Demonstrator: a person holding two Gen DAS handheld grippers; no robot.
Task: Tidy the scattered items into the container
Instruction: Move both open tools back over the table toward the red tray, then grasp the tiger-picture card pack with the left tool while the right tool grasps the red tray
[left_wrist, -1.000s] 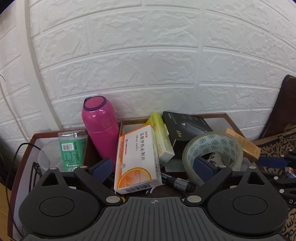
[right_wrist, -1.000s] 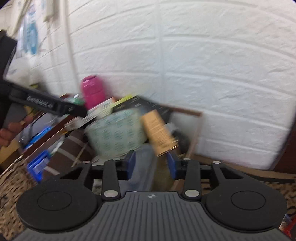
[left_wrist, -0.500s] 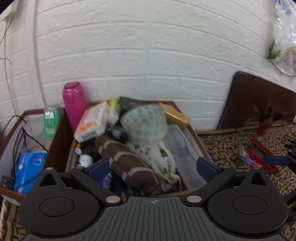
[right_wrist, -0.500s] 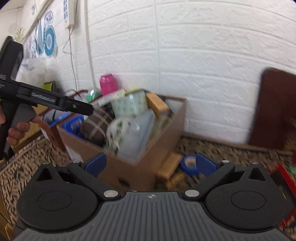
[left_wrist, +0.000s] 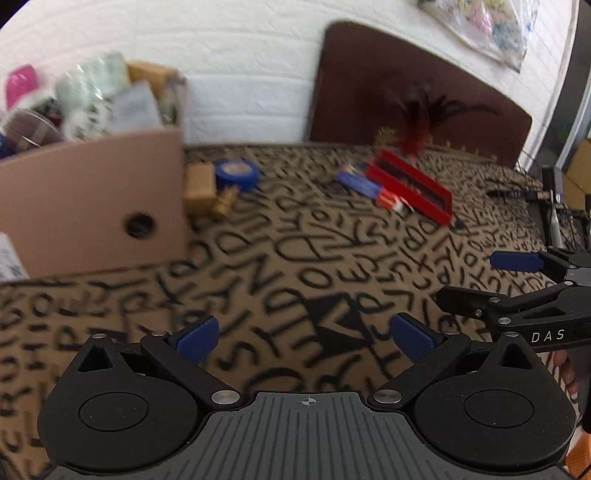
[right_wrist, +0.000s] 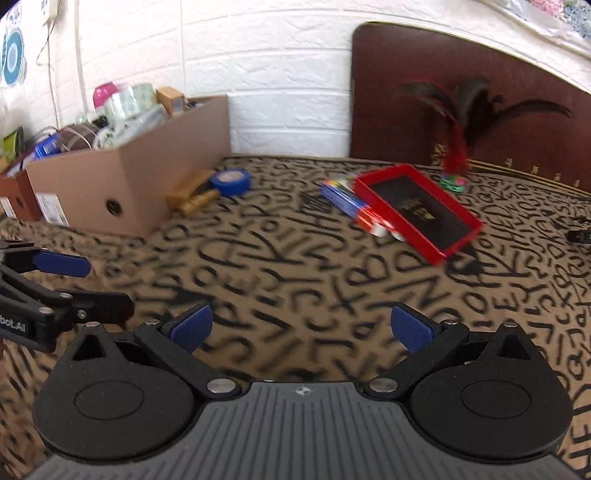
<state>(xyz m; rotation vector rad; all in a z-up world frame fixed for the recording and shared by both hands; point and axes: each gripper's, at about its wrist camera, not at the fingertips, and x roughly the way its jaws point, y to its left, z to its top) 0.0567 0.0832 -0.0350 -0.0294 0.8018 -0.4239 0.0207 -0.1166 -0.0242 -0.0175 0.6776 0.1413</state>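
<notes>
On the letter-print cloth: both grippers hang above bare fabric (right_wrist: 295, 258), well apart from every loose item.
Container: cardboard box (right_wrist: 140, 173) at the left by the white brick wall (right_wrist: 258, 55), heaped above its rim with a tape roll (right_wrist: 129, 98), a pink bottle (right_wrist: 105, 92) and soft packs.
Left gripper (left_wrist: 308, 338): jaws spread wide, nothing between the blue pads.
Right gripper (right_wrist: 301, 328): jaws at full spread, nothing between them; they have just been opening, within the last second.
Items left out: blue tape roll (right_wrist: 229, 181) and tan wooden pieces (right_wrist: 192, 197) just beside the box's near corner; blue-and-red packet (right_wrist: 351, 203) touching the red tray (right_wrist: 417, 208); feather shuttlecock (right_wrist: 456, 162) behind the tray, near the dark headboard (right_wrist: 480, 74).
Stage (judged): between pickups; neither gripper committed to a target yet.
Risk 1: box already overfull, so another item laid on the heap may slide off or push the tape roll over the rim.
Risk 2: packet overlaps the tray edge; a careless close could catch both or drag the tray.
Risk 3: grippers sit near each other, each visible in the other's view, so reaching for one item could make them collide.
Risk 4: wooden pieces lie tight against the box wall, leaving little finger room.
Image quality: motion blur, small print unreadable.
</notes>
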